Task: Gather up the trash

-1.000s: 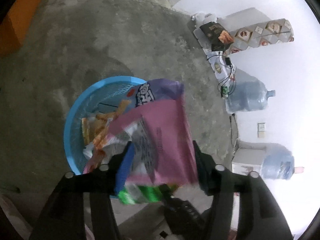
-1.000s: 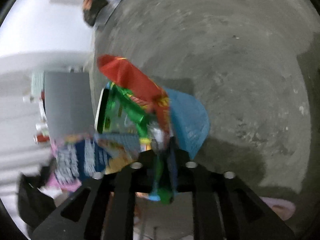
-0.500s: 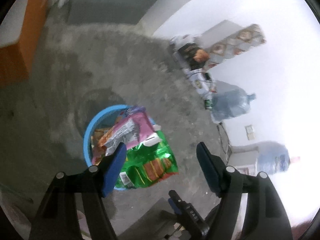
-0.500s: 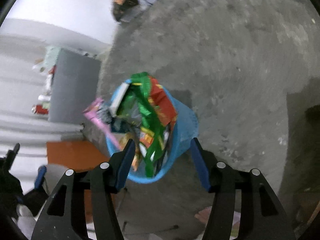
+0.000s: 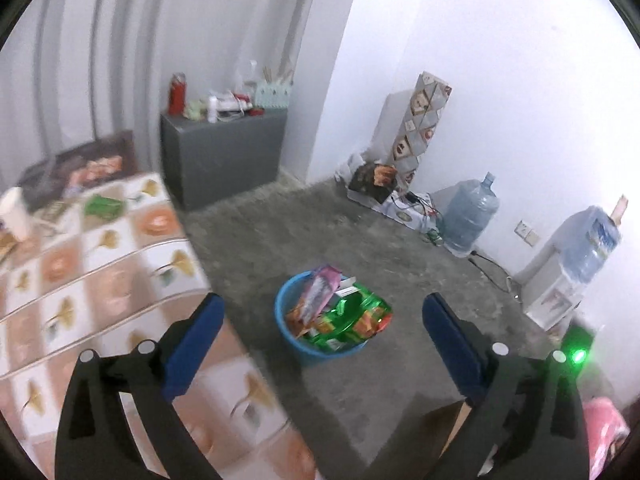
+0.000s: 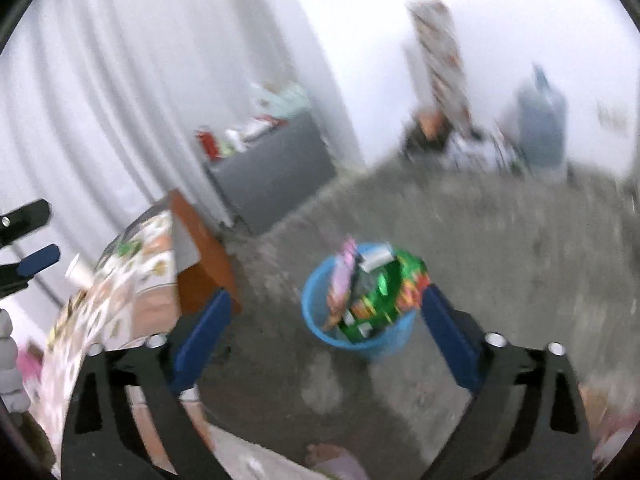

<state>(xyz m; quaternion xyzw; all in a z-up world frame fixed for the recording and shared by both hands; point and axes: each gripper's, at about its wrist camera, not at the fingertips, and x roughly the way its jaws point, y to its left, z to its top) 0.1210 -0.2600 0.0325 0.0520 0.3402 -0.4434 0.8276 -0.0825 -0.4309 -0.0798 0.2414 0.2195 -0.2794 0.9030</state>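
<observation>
A round blue bin (image 5: 292, 336) (image 6: 316, 320) stands on the grey concrete floor, stuffed with snack wrappers: a pink one (image 5: 318, 292) (image 6: 344, 276) upright at the left, green and red ones (image 5: 352, 316) (image 6: 392, 284) spilling over the right rim. My left gripper (image 5: 322, 320) hangs well above and short of the bin, its jaws opening wide with nothing held between them. My right gripper (image 6: 322, 312) is likewise high above the bin, jaws opening, nothing in them. The right wrist view is blurred by motion.
A table with a leaf-patterned cloth (image 5: 100, 264) (image 6: 120, 272) lies at the left, bearing a white cup (image 5: 14, 212) and a green wrapper (image 5: 102, 205). A grey cabinet (image 5: 224, 152), two water bottles (image 5: 470, 216) and a dispenser (image 5: 560, 288) line the far wall.
Both grippers let go of their wrappers, which now sit in the bin. Both opened wide, rose and pulled back, so the bin looks smaller and the table has come into view.
</observation>
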